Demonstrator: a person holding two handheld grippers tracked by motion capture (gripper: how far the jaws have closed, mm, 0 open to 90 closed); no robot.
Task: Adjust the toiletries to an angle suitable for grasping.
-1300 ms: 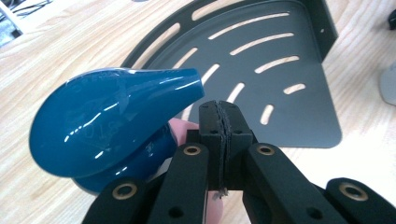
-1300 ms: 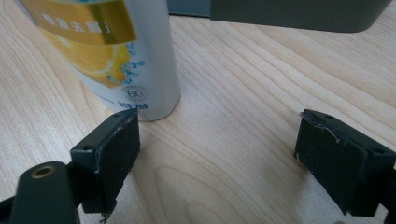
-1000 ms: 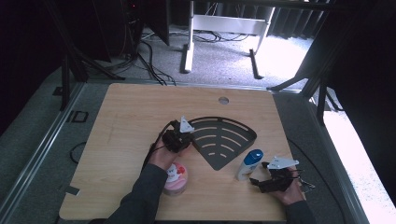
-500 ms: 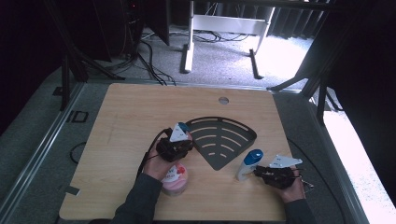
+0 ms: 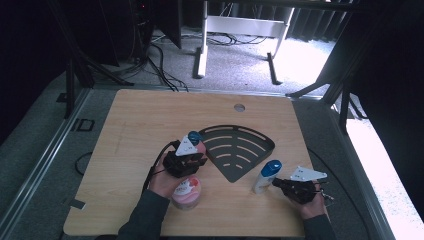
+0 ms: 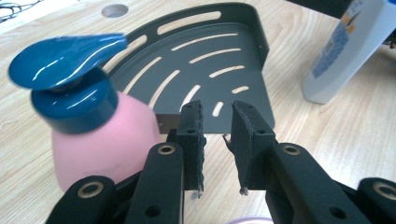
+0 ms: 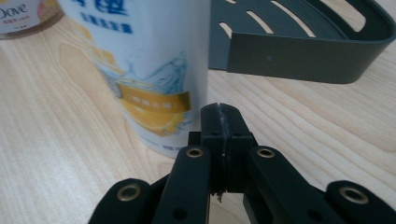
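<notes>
Grey carpet and dark curtains ringed the wooden table [image 5: 150, 125], where a cable hole [image 5: 239, 107] sat near the far edge and white desk legs [image 5: 202, 45] stood beyond on the floor.

From the high view we could not make out much of the pink bottle [image 5: 197, 145]: the left claw [image 5: 192, 160] and its grey plate covered most of it, leaving the teal cap and a sliver of pink beside the dark slotted tray [image 5: 240, 147]. The left gripper view showed more: the pink bottle [image 6: 100, 135] with its teal pump head, blurred, stood just beside the left claw [image 6: 217, 140] on its left, outside the jaws, which were spread with nothing between them. Past them lay the tray [image 6: 243, 28], its curved wall plain, and the white bottle [image 6: 348, 51], cut off at the top right.

A pink tub [image 5: 186, 192] stood against the left hand [image 5: 162, 182], partly hidden by it; in the right gripper view we saw its corner, a label reading "Dove" [image 7: 25, 16].

The white bottle [image 5: 265, 176] with a blue cap stood by the tray's near corner, just ahead of the right claw [image 5: 277, 183]. From above we could not judge those jaws. The right gripper view settled it: the right claw [image 7: 221, 126] was pressed together, empty, with the white bottle [image 7: 149, 70] close ahead to its left, its top cropped, its orange-printed label only partly legible. Whether they touched we could not tell.
</notes>
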